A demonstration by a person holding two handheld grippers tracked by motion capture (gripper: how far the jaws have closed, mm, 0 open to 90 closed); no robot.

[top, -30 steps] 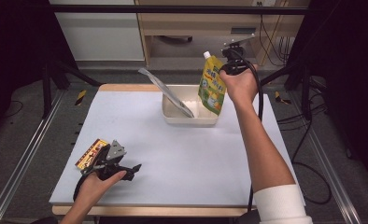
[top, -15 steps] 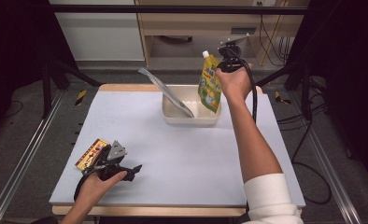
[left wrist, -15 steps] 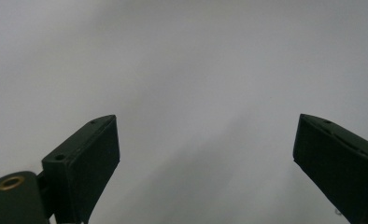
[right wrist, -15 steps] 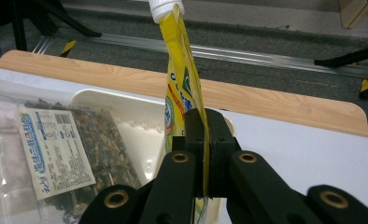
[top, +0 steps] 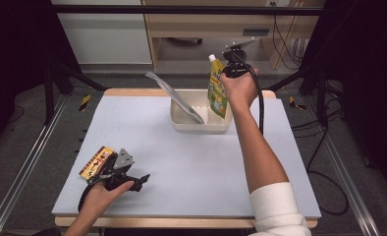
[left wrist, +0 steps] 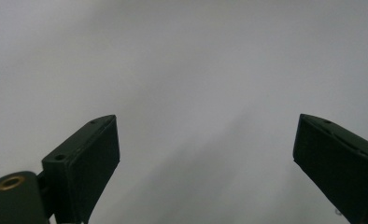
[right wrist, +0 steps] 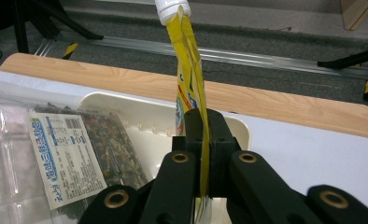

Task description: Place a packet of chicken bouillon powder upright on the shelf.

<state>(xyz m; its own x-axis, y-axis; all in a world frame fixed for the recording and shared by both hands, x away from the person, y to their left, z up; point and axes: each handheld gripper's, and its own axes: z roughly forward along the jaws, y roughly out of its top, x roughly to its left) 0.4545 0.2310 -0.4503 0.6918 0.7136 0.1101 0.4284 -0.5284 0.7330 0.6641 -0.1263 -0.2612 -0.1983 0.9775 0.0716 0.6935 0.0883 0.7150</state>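
My right gripper is shut on a yellow spouted pouch with a white cap, held upright over the right end of a cream tray. Along the right gripper view the pouch rises edge-on between the closed jaws. A clear flat packet of dark dried food leans in the tray's left part, sticking out over its rim; the packet lies to the left in the right gripper view. My left gripper rests on the table's near left corner, jaws wide apart over bare grey surface.
A small yellow and red packet lies on the pale table just left of the left gripper. A wooden strip edges the table's far side, with floor, metal rails and a wooden cabinet beyond.
The right hand has carried the pouch slightly left and farther back, above the tray's right end. The left gripper has stayed where it was.
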